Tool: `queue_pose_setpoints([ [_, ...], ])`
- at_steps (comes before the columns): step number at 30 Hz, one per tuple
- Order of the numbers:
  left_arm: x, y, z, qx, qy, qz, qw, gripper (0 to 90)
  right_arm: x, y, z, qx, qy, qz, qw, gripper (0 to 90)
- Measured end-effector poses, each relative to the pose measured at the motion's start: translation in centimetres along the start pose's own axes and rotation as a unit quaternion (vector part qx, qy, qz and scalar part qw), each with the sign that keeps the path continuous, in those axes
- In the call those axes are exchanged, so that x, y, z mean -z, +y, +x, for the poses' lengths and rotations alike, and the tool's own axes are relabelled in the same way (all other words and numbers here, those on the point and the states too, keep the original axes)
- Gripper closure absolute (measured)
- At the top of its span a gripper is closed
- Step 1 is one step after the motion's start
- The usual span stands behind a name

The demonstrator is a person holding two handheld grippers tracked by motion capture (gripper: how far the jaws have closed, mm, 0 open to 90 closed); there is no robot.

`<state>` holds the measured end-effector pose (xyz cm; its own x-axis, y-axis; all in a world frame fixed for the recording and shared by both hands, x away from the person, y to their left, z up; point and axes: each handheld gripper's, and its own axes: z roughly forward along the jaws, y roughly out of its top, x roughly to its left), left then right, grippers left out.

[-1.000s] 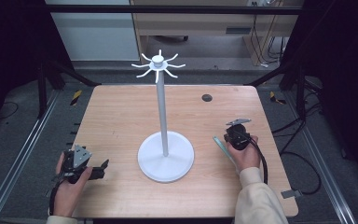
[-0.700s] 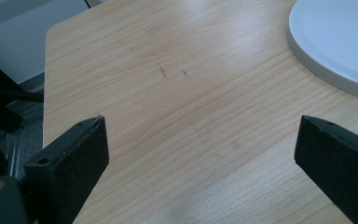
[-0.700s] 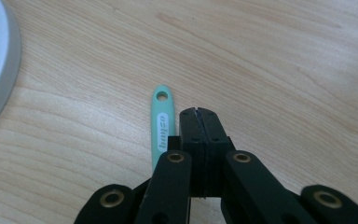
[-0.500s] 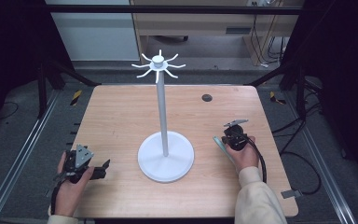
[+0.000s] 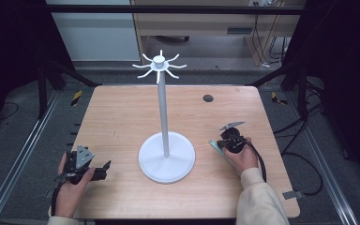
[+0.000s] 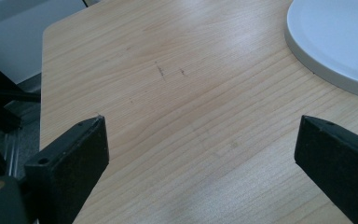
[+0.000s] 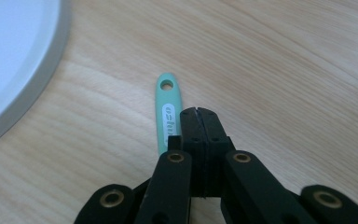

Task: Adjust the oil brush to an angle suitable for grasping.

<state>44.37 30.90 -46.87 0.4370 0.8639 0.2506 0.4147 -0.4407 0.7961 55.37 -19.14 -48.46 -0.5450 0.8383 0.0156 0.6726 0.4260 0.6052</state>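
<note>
Obstacle: white stand [image 5: 165, 131], centre of table [image 5: 122, 112], base between both grippers. Passage: bare wood left, right and behind it.

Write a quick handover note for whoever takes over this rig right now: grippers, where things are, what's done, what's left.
Left gripper: open, empty, low over the table left of the white stand.
Right gripper: jaws together, beside the mint-green handle lying flat right of the stand's base; whether they pinch it can't be told.
Done: nothing hangs on the stand's hooks.
Left: probably lift the handle and hang it by its hole.
</note>
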Motion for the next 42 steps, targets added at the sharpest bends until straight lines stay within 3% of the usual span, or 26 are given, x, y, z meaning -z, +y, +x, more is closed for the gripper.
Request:
queue_pose_setpoints([
  [6,0.0,0.0,0.0,0.003,0.001,-0.002,1.0000,2.5,0.1,0.0,2.1,0.051,0.029,0.011,0.9982,90.0],
  [13,0.0,0.0,0.0,0.001,0.000,-0.002,1.0000,2.5,0.2,-0.1,2.4,0.056,0.048,0.011,0.9972,90.0],
  [17,0.1,0.0,0.1,0.002,-0.001,-0.001,1.0000,2.5,0.6,-0.2,2.5,0.061,0.044,0.015,0.9970,90.0],
  [20,0.0,0.0,0.1,0.004,-0.003,0.000,1.0000,2.5,1.5,-0.3,2.8,0.087,0.043,0.012,0.9952,90.0],
  [24,0.0,0.0,-0.1,0.003,-0.008,0.002,1.0000,2.5,2.9,-0.6,3.0,0.098,0.032,0.004,0.9947,90.0],
  [33,0.0,0.0,-0.2,-0.010,-0.008,0.005,0.9999,2.7,4.7,-2.3,2.8,0.104,0.014,0.012,0.9944,90.0],
  [42,0.0,-0.2,0.1,0.003,-0.006,0.006,1.0000,3.1,6.1,-3.2,2.9,0.100,0.014,0.028,0.9945,87.9],
])
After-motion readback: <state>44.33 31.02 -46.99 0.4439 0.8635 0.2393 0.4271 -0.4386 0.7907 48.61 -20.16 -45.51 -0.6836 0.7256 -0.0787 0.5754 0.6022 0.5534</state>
